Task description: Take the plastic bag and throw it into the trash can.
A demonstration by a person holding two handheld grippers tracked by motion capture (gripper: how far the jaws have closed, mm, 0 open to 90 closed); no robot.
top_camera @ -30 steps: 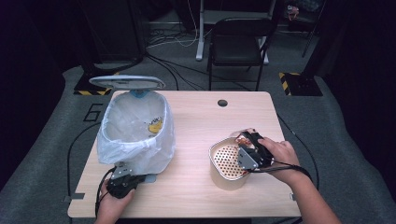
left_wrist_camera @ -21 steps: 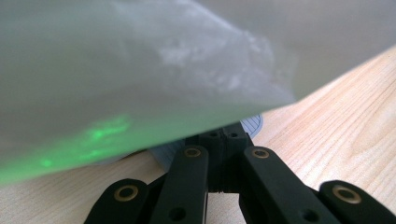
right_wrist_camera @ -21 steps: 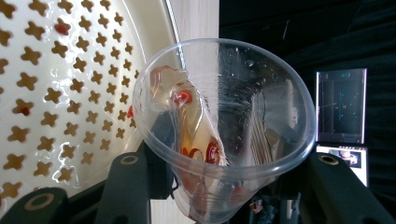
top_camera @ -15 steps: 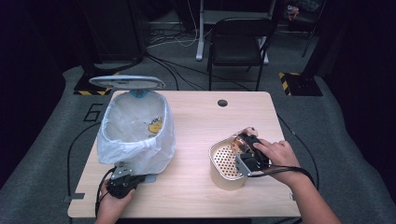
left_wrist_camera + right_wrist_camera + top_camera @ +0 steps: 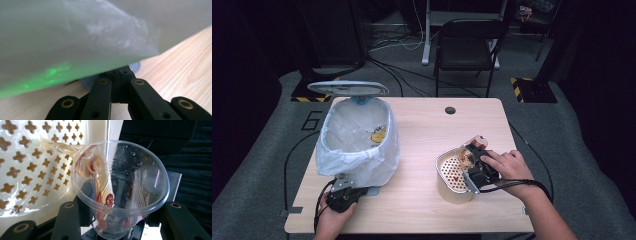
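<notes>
Looks like a lab or recording studio setup, not anyone's home. The light wooden table with a round cable hole near its far edge sits on grey carpet in a dark room. Black cables snake over the floor behind it, there's a black metal folding chair past the far edge, and yellow-and-black hazard tape marks the floor off the far right corner. A big "6" is marked on the carpet by the left edge.
</notes>
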